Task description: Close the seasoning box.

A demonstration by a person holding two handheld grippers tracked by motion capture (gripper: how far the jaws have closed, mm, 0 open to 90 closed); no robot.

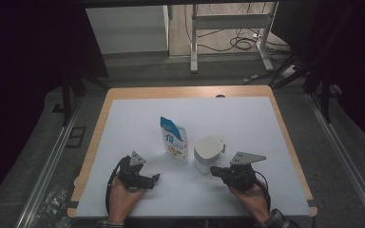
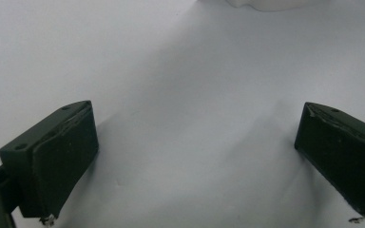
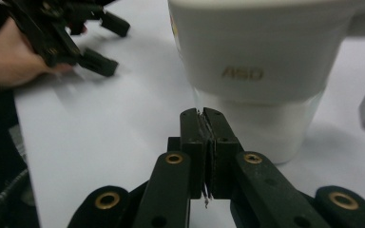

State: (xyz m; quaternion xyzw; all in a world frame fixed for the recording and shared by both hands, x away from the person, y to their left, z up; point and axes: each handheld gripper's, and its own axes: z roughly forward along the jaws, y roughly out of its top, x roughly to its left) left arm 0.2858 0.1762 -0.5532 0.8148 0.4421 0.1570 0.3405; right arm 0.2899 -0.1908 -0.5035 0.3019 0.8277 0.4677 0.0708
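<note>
A white jug [image 1: 208, 151] with a handle and the letters ASD on its side [image 3: 261, 61] stands near the middle of the white mat. To its left stands a blue and white pouch [image 1: 174, 137]. My right gripper [image 1: 214, 170] lies low on the mat just in front of the jug, its jaws pressed together with nothing between them [image 3: 203, 115]. My left gripper [image 1: 155, 178] rests on the mat in front of the pouch, pointing right. Its jaws stand wide apart over bare mat [image 2: 195, 114]. In the right gripper view it [image 3: 108, 45] appears at the far left.
The white mat [image 1: 247, 118] covers most of a wooden table [image 1: 185, 92]. A person's hands [image 1: 123, 194] hold both grippers near the front edge. Table legs and cables [image 1: 237, 40] lie on the floor beyond the far edge.
</note>
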